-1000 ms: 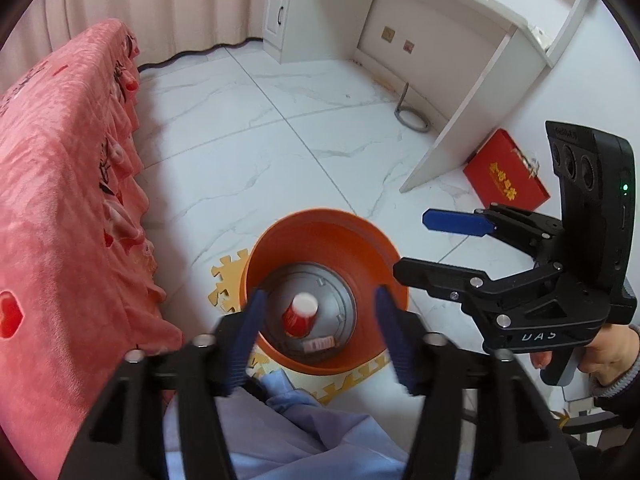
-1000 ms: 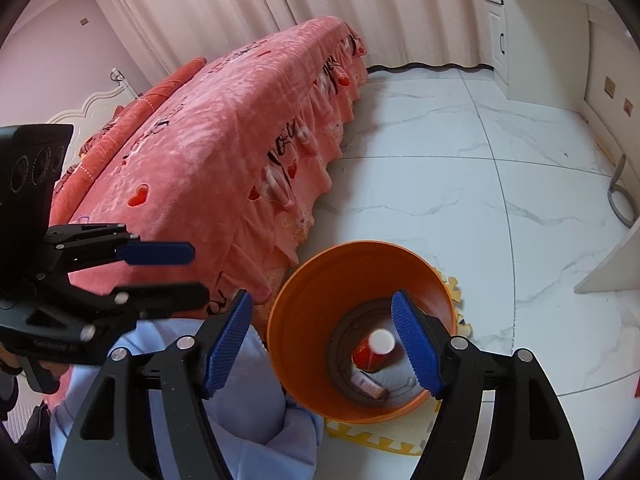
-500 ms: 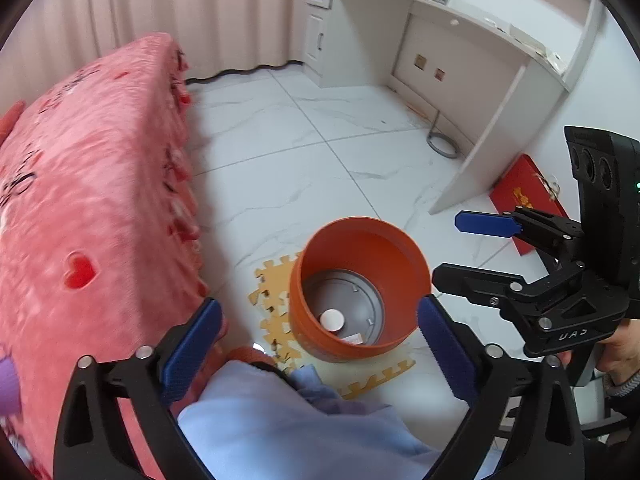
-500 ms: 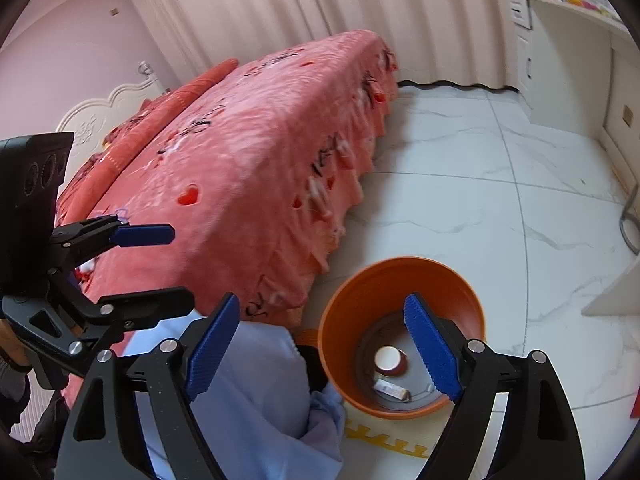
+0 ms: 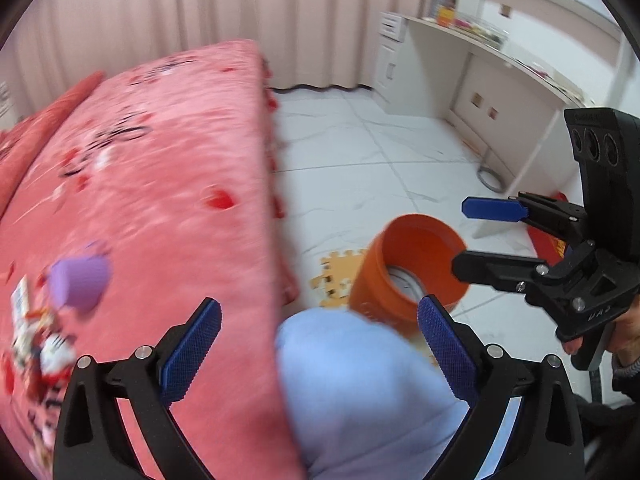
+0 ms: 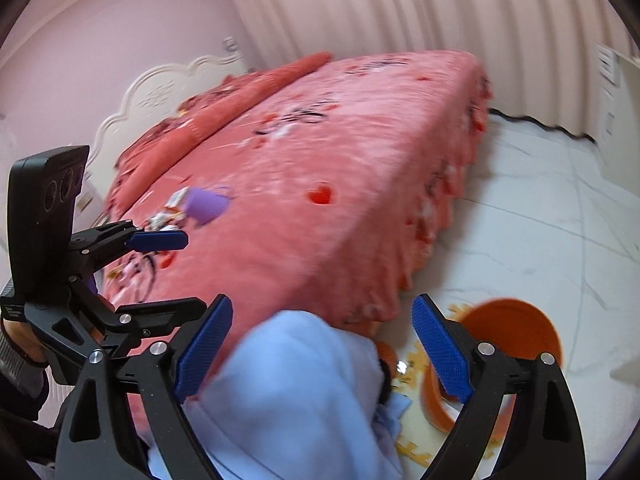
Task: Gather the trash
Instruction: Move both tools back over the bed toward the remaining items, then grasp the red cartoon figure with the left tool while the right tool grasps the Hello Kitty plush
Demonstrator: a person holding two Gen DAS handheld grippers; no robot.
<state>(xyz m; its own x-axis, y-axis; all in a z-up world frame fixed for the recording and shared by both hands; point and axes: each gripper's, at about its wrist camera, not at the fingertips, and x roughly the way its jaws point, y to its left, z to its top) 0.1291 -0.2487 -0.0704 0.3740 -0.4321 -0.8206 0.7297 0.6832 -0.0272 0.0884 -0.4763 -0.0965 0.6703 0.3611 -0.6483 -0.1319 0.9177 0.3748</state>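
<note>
An orange bin (image 5: 404, 264) stands on the floor beside the bed; it also shows in the right wrist view (image 6: 516, 344). A purple cup (image 5: 80, 278) lies on the pink bedspread next to several small wrappers (image 5: 36, 328); the cup (image 6: 206, 202) and wrappers (image 6: 168, 212) also show in the right wrist view. My left gripper (image 5: 320, 352) is open and empty, above the bed edge. My right gripper (image 6: 322, 354) is open and empty, above the person's blue-clad knee (image 6: 296, 392). The right gripper also shows in the left wrist view (image 5: 464, 236).
The pink bed (image 5: 152, 184) fills the left. Yellow foam puzzle mats (image 5: 332, 276) lie under the bin. A white desk (image 5: 500, 80) with shelves stands at the far right. A red box (image 5: 548, 240) sits on the marble floor (image 5: 360, 148).
Both grippers have swung up and left, away from the bin and toward the bed. The bin moved to the lower right in both views. The purple cup and wrappers came into view.
</note>
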